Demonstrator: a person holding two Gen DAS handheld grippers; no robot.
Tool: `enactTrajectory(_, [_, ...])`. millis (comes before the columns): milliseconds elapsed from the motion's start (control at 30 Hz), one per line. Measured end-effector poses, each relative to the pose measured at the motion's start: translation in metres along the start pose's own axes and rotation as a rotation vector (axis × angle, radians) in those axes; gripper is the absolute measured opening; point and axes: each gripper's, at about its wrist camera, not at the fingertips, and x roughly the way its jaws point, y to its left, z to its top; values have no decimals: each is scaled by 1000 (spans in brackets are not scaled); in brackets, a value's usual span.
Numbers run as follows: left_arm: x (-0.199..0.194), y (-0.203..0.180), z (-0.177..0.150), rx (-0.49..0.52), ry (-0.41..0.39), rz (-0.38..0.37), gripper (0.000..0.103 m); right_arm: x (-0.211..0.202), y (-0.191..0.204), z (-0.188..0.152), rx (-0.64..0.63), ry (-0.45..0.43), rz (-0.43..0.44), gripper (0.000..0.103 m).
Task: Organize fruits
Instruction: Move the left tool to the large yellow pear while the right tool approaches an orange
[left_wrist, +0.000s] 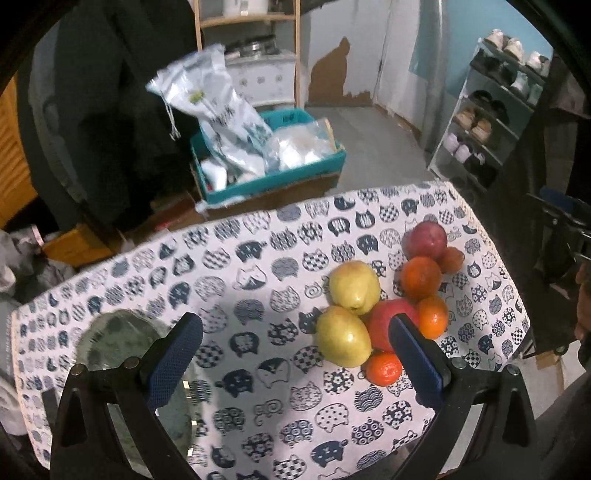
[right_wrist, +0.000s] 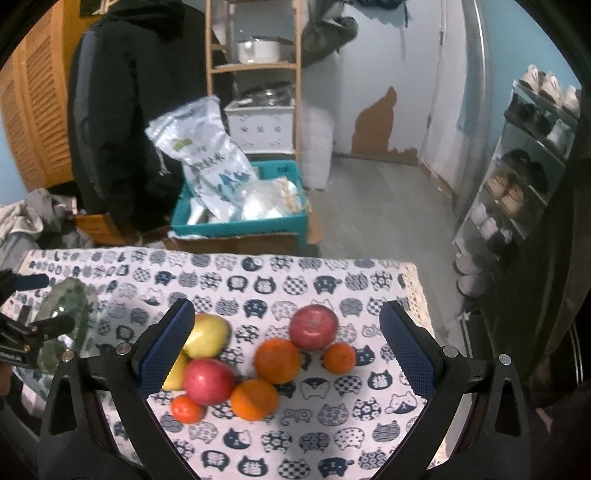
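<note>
On the tablecloth (right_wrist: 332, 435), two pears (left_wrist: 354, 287), two apples (right_wrist: 314, 327), perhaps four oranges (right_wrist: 277, 360); both jaws wide, empty.

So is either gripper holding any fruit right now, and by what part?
Nothing is held. The left gripper and right gripper are both open above the tablecloth; the fruits sit untouched.

Pale blue walls with a patch of peeled brown plaster (right_wrist: 380, 122), grey plank floor (right_wrist: 380, 206), wooden shelf unit (right_wrist: 255, 66), metal shoe rack (right_wrist: 528, 158), louvred wooden doors (right_wrist: 33, 122).
</note>
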Motion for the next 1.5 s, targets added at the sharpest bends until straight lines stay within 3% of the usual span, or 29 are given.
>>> enactTrajectory(167, [28,-6,7,-31,53,-13,102,24,-18,-6,9,59,-15,98])
enactTrajectory(400, [54,-19,16,18,73,7,102,61,-46,-16,42,157,-15,91])
enactTrajectory(900, [120,-11,-6,-91,208,-30,102,145,-70,-50,50,366,-31,80])
enactTrajectory(1400, [159,-19,-32,-103,316,-94,102,169,-76,-70,73,427,-10,78])
enactTrajectory(1500, [159,-19,-32,-105,303,-95,103,175,-77,-73,79,438,-6,75])
